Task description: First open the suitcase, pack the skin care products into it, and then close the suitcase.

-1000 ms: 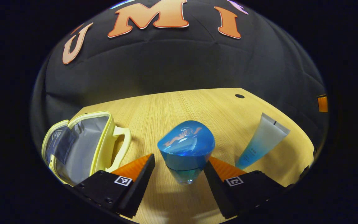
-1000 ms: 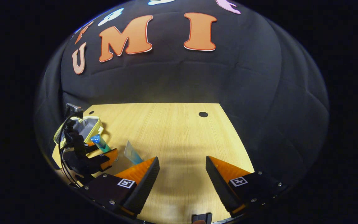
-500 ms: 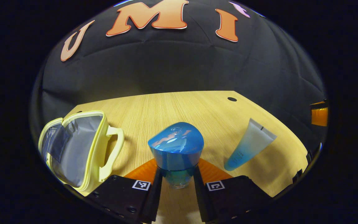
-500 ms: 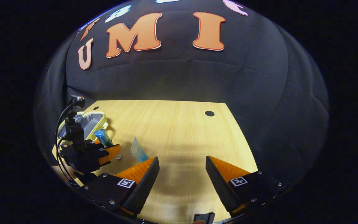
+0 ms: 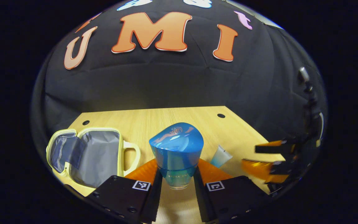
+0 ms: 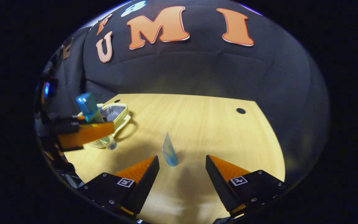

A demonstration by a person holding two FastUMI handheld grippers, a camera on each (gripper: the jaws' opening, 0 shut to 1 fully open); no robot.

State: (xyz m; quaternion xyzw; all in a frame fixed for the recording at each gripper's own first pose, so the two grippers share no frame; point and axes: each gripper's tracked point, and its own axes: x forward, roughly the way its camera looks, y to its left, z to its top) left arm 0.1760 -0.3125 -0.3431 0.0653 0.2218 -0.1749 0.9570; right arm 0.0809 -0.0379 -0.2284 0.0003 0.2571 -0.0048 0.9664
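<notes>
Raised off the table (image 6: pixel 197 124) since a moment ago, the blue-capped bottle (image 5: pixel 176 152) sits pinched in the left gripper (image 5: pixel 175 189), presumably bound for the open suitcase (image 5: pixel 89 155) beside it. Right gripper (image 6: pixel 182 174), fingers spread wide, faces the upright tube (image 6: pixel 168 152).

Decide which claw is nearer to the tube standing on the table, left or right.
Right. The right claw is open with the tube just ahead between its fingers. The left claw is farther off, shut on the blue-capped bottle beside the open yellow case.
</notes>
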